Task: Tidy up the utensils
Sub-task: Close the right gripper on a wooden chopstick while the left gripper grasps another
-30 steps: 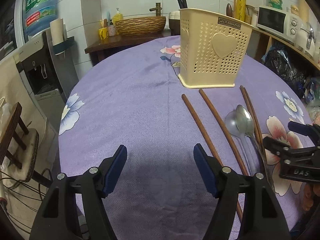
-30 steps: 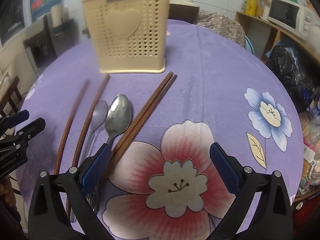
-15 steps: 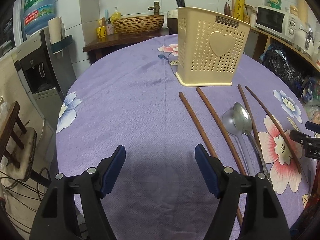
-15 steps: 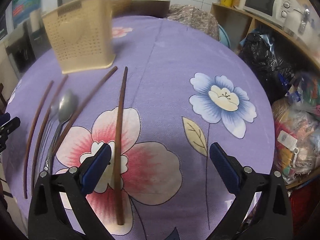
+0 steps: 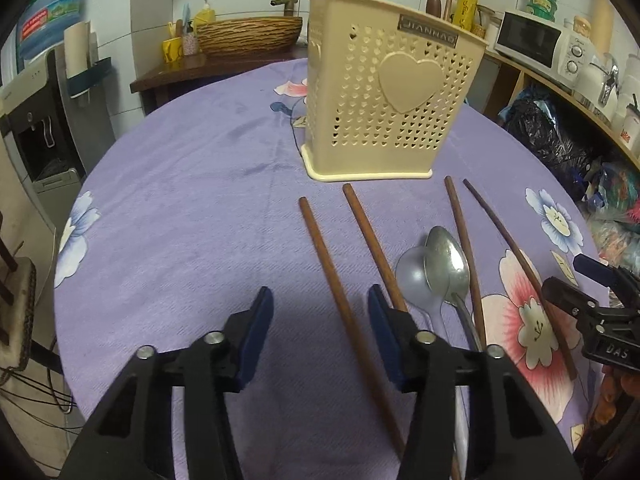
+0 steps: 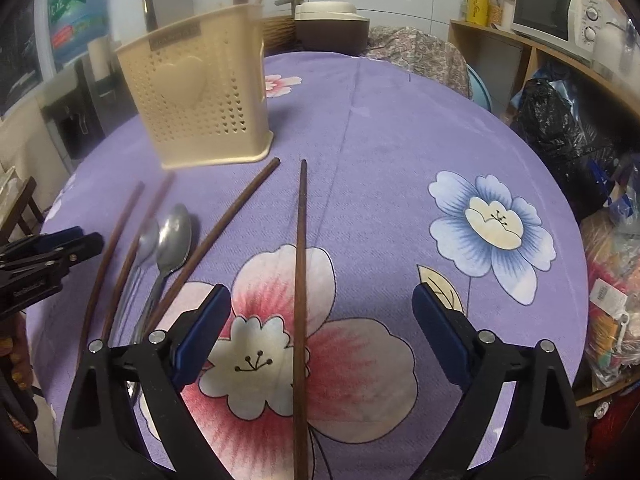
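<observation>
A cream perforated utensil holder (image 5: 384, 112) stands upright on the purple flowered tablecloth (image 5: 192, 208). In front of it lie several brown chopsticks and two spoons, a metal spoon (image 5: 446, 260) overlapping a pale one (image 5: 412, 276). My left gripper (image 5: 318, 304) is closing, its jaws astride the leftmost chopstick (image 5: 328, 272) with gaps on both sides. My right gripper (image 6: 320, 304) is closing too, wide around the rightmost chopstick (image 6: 300, 280), pads clear of it. The holder (image 6: 196, 108) and the spoons (image 6: 174, 240) also show in the right wrist view.
Dark utensils stick out of the holder's top. A wicker basket (image 5: 248, 34) sits on a side table behind. A microwave (image 5: 536, 42) and black bags (image 5: 552, 140) line the right side. The round table's edge curves close on both sides.
My left gripper shifted right and its jaws narrowed around the leftmost chopstick. The rightmost chopstick swung away from its pair; my right gripper now has it near the middle of its jaws.
</observation>
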`<state>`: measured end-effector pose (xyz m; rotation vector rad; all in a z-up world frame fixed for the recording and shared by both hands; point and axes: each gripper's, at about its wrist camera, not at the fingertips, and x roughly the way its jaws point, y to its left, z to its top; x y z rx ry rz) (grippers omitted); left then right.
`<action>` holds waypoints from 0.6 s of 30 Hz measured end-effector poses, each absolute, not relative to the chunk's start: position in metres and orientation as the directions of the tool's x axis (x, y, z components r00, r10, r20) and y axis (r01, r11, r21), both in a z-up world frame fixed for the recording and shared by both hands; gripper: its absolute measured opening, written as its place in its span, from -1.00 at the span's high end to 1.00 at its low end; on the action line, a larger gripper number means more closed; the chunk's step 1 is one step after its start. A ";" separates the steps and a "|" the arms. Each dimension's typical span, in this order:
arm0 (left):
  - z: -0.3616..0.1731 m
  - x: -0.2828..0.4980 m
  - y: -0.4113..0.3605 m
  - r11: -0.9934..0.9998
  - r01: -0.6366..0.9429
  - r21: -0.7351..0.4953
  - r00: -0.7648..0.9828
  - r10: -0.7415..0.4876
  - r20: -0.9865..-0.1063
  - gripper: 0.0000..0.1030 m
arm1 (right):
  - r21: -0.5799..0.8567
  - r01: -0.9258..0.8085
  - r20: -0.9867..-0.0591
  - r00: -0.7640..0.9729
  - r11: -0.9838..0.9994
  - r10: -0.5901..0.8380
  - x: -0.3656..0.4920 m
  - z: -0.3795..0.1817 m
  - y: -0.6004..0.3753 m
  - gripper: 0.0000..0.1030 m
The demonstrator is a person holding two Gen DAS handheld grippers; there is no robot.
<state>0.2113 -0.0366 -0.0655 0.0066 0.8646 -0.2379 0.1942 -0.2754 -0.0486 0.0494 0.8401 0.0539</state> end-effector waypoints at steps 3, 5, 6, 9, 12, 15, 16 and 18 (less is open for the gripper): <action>-0.070 0.221 -0.042 0.974 0.205 -0.099 0.608 -0.206 -0.767 0.31 | 0.069 -0.065 -0.734 0.672 0.996 0.095 0.201 -0.047 -0.273 -0.54; -0.071 0.225 -0.043 0.976 0.198 -0.091 0.612 -0.195 -0.766 0.36 | 0.069 -0.094 -0.734 0.670 0.993 0.114 0.207 -0.047 -0.270 -0.39; -0.071 0.228 -0.044 0.977 0.194 -0.092 0.611 -0.193 -0.767 0.36 | 0.074 -0.107 -0.735 0.666 0.992 0.127 0.210 -0.047 -0.269 -0.34; -0.071 0.234 -0.043 0.976 0.195 -0.093 0.608 -0.195 -0.770 0.41 | 0.075 -0.138 -0.740 0.656 0.988 0.148 0.221 -0.049 -0.266 -0.15; -0.070 0.242 -0.040 0.974 0.187 -0.124 0.600 -0.213 -0.771 0.51 | 0.106 -0.153 -0.753 0.633 0.983 0.179 0.241 -0.054 -0.267 0.03; -0.070 0.251 -0.038 0.974 0.178 -0.141 0.595 -0.221 -0.773 0.64 | 0.107 -0.146 -0.771 0.612 0.983 0.175 0.261 -0.058 -0.267 0.22; -0.070 0.253 -0.038 0.974 0.176 -0.146 0.594 -0.223 -0.773 0.66 | 0.102 -0.145 -0.776 0.607 0.984 0.170 0.265 -0.059 -0.266 0.25; -0.070 0.257 -0.039 0.973 0.171 -0.152 0.591 -0.225 -0.775 0.75 | 0.081 -0.132 -0.795 0.589 0.988 0.144 0.279 -0.061 -0.265 0.35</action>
